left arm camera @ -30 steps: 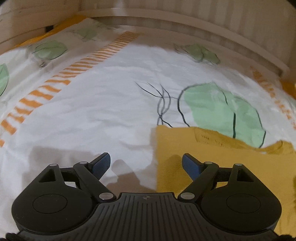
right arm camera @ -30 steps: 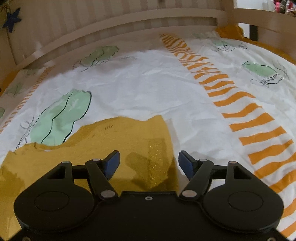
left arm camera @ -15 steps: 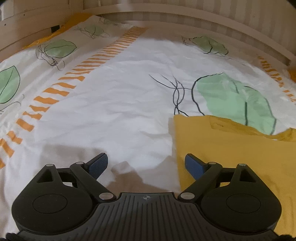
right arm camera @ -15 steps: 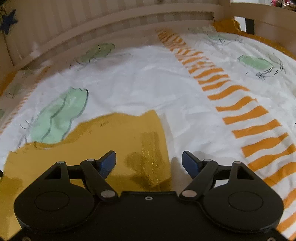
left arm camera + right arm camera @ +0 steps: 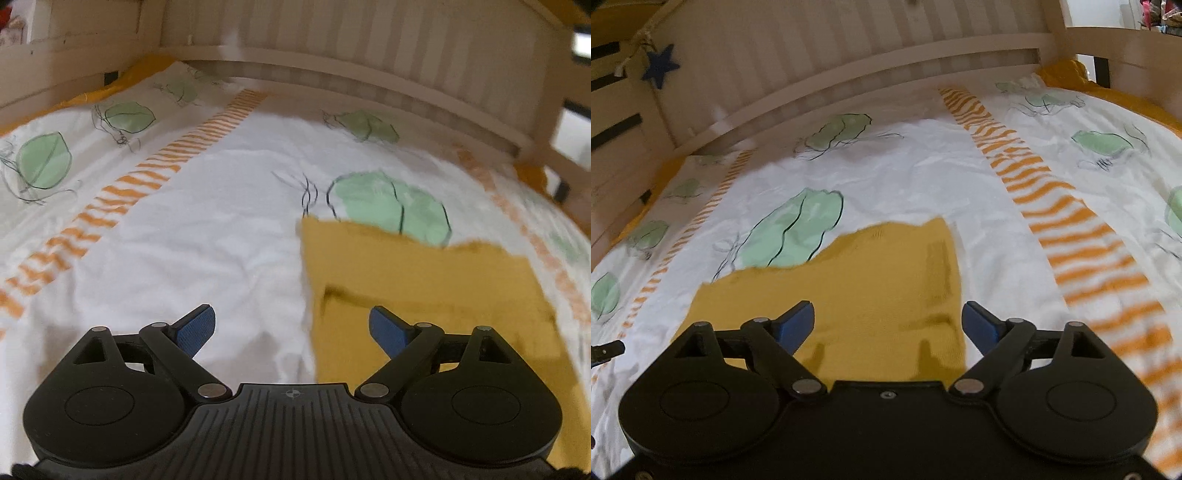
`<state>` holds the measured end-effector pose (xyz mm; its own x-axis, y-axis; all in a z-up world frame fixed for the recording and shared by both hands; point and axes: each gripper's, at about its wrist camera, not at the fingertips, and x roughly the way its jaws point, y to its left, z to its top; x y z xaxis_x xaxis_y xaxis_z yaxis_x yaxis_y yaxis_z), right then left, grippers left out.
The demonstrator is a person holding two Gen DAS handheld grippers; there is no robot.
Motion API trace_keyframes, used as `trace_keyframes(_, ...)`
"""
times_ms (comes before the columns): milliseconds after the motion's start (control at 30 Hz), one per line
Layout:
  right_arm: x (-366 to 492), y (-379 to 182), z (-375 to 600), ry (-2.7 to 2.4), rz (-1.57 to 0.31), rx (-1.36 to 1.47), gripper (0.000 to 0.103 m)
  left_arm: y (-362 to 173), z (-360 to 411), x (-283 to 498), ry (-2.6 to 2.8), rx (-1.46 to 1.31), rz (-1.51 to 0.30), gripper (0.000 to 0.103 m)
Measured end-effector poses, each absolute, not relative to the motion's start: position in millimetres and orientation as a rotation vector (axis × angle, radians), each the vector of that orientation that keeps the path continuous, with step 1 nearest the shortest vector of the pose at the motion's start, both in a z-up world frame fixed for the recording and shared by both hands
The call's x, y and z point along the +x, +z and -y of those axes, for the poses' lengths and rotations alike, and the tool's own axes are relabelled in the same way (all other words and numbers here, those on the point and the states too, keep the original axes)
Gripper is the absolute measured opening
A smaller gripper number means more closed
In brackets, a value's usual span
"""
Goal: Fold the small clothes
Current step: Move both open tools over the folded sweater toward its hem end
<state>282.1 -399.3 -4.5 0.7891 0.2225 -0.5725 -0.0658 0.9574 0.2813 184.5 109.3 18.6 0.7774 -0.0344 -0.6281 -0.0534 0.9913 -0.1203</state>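
Both claws hang empty above the folded mustard-yellow knit garment [image 5: 871, 295] on the leaf-printed white bedsheet [image 5: 207, 236]: left gripper [image 5: 291, 328] spread wide, right gripper [image 5: 888, 325] opening

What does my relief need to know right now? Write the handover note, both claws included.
Left claw: open, empty, above the bedsheet beside the garment's edge.
Right claw: jaws opening, nothing gripped, over the mustard garment.
Garment lies flat on the bed, released, with at least one fold showing.
Left: check the fold; whether more folds are needed cannot be told.
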Motion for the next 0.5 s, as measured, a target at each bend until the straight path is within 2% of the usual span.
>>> trace_keyframes(233,209,-10,418,0.145,-0.631,0.260,0.089,-6,-108,123,-0.051,-0.144,-0.751,0.091)
trace_keyframes(500,150,-40,433,0.130,-0.696,0.301,0.089,-26,-103,75,-0.097,-0.136,-0.798,0.091)
